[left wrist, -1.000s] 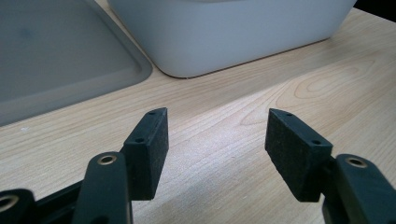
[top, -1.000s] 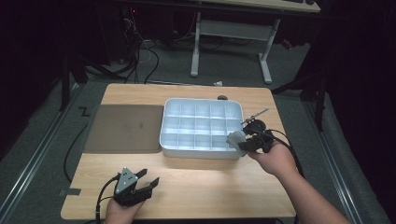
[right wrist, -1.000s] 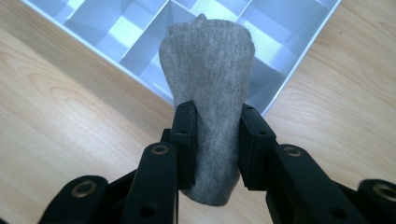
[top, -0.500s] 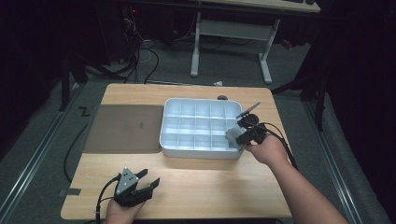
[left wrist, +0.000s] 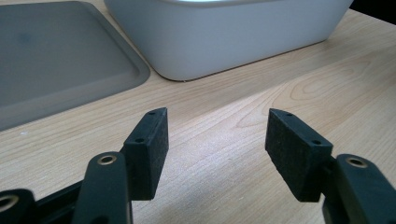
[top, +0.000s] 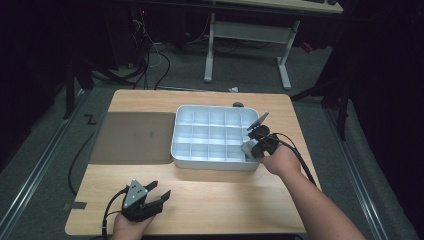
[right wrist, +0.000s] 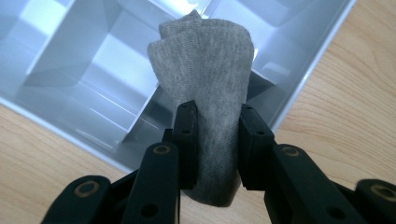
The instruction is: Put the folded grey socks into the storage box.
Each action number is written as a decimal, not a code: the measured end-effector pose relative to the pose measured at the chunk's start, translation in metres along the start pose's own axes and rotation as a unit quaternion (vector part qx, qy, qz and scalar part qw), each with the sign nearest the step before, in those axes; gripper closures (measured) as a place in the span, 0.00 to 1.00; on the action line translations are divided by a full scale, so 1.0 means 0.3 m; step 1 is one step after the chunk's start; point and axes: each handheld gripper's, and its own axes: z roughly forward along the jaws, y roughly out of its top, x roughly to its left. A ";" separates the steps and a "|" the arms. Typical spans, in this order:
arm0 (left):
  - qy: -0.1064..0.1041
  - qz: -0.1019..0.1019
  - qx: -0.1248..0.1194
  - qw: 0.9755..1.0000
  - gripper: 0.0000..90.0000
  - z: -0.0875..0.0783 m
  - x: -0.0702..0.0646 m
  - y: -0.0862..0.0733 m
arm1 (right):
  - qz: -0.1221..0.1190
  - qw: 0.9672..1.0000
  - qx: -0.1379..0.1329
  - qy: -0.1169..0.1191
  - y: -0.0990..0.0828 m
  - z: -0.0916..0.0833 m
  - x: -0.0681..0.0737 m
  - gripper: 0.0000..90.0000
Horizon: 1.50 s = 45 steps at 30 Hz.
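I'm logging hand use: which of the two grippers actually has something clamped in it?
The right gripper, at the tray's near right corner: its jaws pinch a rolled grey cloth. The left gripper is open over bare table.

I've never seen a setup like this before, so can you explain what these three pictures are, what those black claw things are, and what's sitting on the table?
A person sits at a wooden table and holds a hand tool in each hand: a gripper with two black jaws.

The high view is from a fixed camera above, looking down on the table. The other two pictures come from small cameras that ride on the grippers and look along their jaws.

On the table stand a white tray split into many small compartments and, beside it, a flat grey mat.

The left gripper rests near the table's front edge, jaws open, with nothing between them. The right gripper is clamped on a rolled grey sock and holds it over the tray's near right corner. Whether the sock touches the tray, I cannot tell.
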 end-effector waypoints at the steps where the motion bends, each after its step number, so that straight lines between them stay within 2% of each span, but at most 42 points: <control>1: 0.000 0.000 0.000 1.000 0.45 0.000 0.001 0.000 | 0.000 1.000 0.003 -0.001 0.002 0.008 0.003 0.81; 15: 0.000 0.002 0.004 1.000 0.45 0.005 0.002 -0.001 | -0.018 0.999 0.030 -0.013 0.016 0.076 0.026 0.81; 23: 0.001 0.004 0.006 1.000 0.45 0.007 0.002 -0.002 | -0.015 0.999 0.037 -0.011 0.018 0.085 0.029 0.81; 25: 0.001 0.004 0.006 1.000 0.45 0.007 0.002 -0.002 | -0.023 0.999 0.036 -0.011 0.019 0.091 0.026 0.81; 35: 0.000 0.001 0.006 1.000 0.45 0.008 0.005 -0.002 | -0.026 0.999 0.044 -0.004 0.023 0.105 0.024 0.80; 39: 0.000 0.001 0.006 1.000 0.45 0.008 0.006 -0.002 | -0.015 0.999 0.042 0.004 0.025 0.099 0.019 0.77; 40: 0.000 0.001 0.006 1.000 0.45 0.008 0.006 -0.002 | -0.005 0.999 0.042 0.007 0.025 0.095 0.020 0.76; 41: -0.001 0.001 0.006 1.000 0.45 0.008 0.006 -0.002 | -0.012 0.999 0.037 0.011 0.025 0.093 0.015 0.74; 45: -0.001 0.000 0.006 1.000 0.45 0.007 0.006 -0.001 | -0.009 0.999 0.031 0.019 0.022 0.075 0.011 0.67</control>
